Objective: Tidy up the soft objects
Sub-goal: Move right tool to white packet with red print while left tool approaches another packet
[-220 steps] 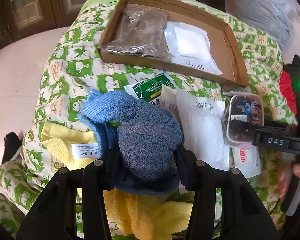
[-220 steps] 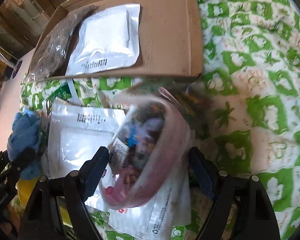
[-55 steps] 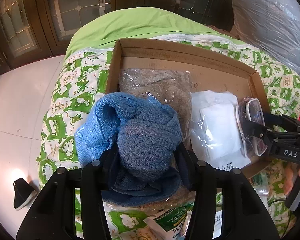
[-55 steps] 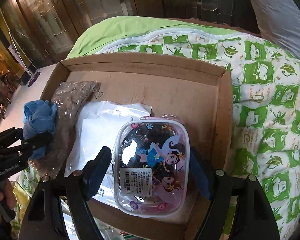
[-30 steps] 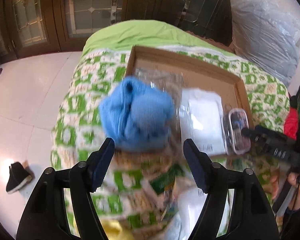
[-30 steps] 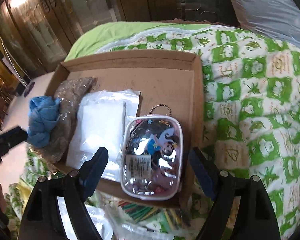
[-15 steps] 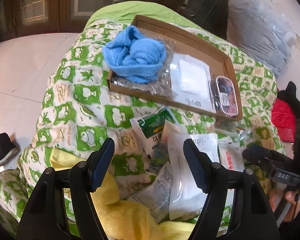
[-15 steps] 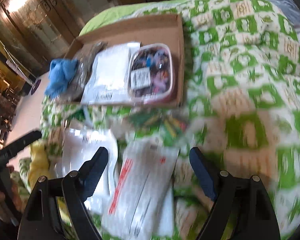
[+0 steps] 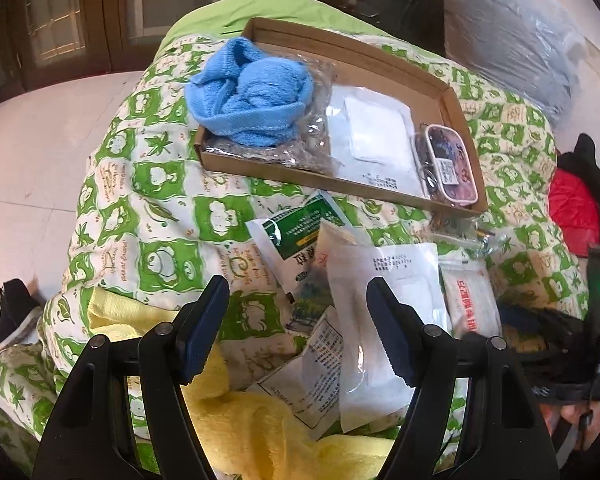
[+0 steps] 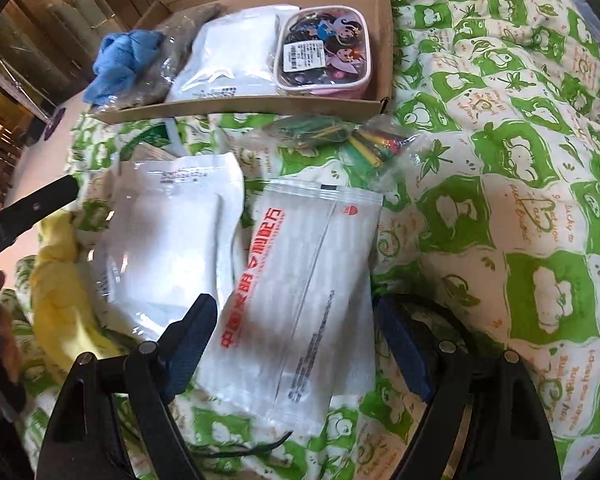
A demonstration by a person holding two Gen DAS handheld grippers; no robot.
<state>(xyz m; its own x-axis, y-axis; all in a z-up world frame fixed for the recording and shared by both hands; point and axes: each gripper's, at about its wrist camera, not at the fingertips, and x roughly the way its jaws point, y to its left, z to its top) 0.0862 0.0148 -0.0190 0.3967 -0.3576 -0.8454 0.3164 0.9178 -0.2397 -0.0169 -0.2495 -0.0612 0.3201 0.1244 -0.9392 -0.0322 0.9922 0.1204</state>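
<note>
A cardboard tray [image 9: 456, 96] lies on the green-patterned quilt. It holds a blue towel [image 9: 252, 92], a white packet [image 9: 376, 136] and a clear cartoon pouch [image 9: 448, 160]. My left gripper [image 9: 296, 292] is open and empty, above a pile of loose packets [image 9: 380, 320] and a yellow towel [image 9: 260, 420]. My right gripper [image 10: 294, 304] points steeply down. Its jaws are closing, with a white red-lettered packet [image 10: 300, 280] lying between them, and the pads are not pressing on it. The tray [image 10: 260, 104], blue towel [image 10: 120, 56] and pouch [image 10: 324, 52] sit beyond it.
A green-and-white packet [image 9: 300, 228] and a clear bag of coloured sticks [image 10: 352, 136] lie just in front of the tray. A grey plastic-wrapped bundle [image 9: 508, 32] and a red item [image 9: 572, 208] sit at the right. White floor with a black shoe [image 9: 14, 308] lies to the left.
Both grippers have let go of the blue towel and the pouch in the tray. They have drawn back and dipped over the near pile, the right one now over the red-lettered packet.
</note>
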